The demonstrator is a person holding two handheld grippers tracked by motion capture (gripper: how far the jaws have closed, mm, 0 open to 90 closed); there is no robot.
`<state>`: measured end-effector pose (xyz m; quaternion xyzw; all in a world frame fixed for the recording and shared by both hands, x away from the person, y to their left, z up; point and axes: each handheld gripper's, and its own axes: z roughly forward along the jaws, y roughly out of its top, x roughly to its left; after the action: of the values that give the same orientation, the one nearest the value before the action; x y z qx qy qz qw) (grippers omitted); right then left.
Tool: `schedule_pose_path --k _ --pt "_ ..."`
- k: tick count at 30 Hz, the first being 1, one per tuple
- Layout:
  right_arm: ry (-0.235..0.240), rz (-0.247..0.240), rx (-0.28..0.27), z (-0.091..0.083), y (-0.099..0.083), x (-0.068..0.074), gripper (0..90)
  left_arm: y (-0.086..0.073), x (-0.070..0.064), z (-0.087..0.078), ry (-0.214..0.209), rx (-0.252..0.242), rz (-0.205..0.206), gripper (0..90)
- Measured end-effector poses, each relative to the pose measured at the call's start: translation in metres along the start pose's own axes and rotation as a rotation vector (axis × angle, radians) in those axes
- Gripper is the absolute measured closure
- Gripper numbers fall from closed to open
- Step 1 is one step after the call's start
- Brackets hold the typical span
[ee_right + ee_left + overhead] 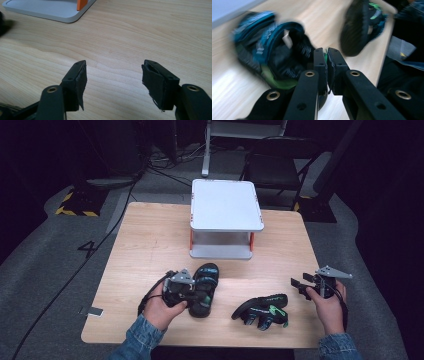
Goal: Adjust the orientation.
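A black sandal with blue straps and green trim (206,285) sits on the wooden table (145,245) in front of me. My left gripper (194,295) is at its near side. In the left gripper view, the left gripper (327,52) is shut on a thin edge of this blurred sandal (274,52). A second matching sandal (262,309) lies on its side to the right, sole outward, also seen as the second sandal (359,25). My right gripper (299,285) is held open right of that sandal. The right gripper (113,68) has bare wood between its jaws.
A white two-level stand (225,205) with orange posts stands at the table's far middle; its base (50,11) lies ahead of the right gripper. Chairs and cables are on the floor beyond the table. A grey tag (94,311) lies at the front left edge.
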<state>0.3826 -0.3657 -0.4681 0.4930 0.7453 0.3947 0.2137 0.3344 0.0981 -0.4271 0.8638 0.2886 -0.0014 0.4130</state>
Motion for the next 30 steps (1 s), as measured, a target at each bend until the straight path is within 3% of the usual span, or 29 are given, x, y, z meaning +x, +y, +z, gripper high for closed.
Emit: schedule_pose_path --k 1,2,4,9,13,17,22,25,28,30 --pt "0.000 0.003 0.001 -0.001 -0.001 0.000 37.3 0.000 -0.001 0.005 0.025 0.011 0.022 83.8" --pt "-0.002 0.006 0.000 -0.002 -0.002 -0.001 37.3 -0.001 0.000 0.009 0.022 0.010 0.024 82.8" --pt "-0.007 0.008 -0.005 -0.005 -0.003 -0.003 37.3 -0.001 0.003 0.010 -0.006 -0.002 0.004 81.6" --pt "-0.020 0.026 -0.007 -0.010 -0.006 -0.007 37.3 0.000 0.005 0.008 0.000 0.012 -0.009 73.9" --pt "-0.010 0.006 -0.019 -0.012 -0.003 -0.002 37.1 0.000 0.008 -0.002 0.013 -0.001 -0.023 60.3" --pt "0.009 -0.017 -0.033 -0.014 0.003 0.006 36.6 -0.001 0.013 -0.014 0.056 -0.035 -0.042 51.6" --pt "0.043 -0.056 -0.041 -0.020 0.010 0.020 36.6 -0.002 0.024 -0.033 0.144 -0.084 -0.061 40.6" --pt "0.066 -0.088 -0.047 -0.026 0.015 0.029 37.0 -0.005 0.035 -0.043 0.228 -0.099 -0.086 34.3" --pt "0.088 -0.116 -0.043 -0.032 0.017 0.038 37.0 -0.006 0.046 -0.051 0.295 -0.088 -0.099 29.4" --pt "0.098 -0.130 -0.039 -0.035 0.017 0.042 37.0 -0.007 0.053 -0.055 0.367 -0.071 -0.097 26.7"
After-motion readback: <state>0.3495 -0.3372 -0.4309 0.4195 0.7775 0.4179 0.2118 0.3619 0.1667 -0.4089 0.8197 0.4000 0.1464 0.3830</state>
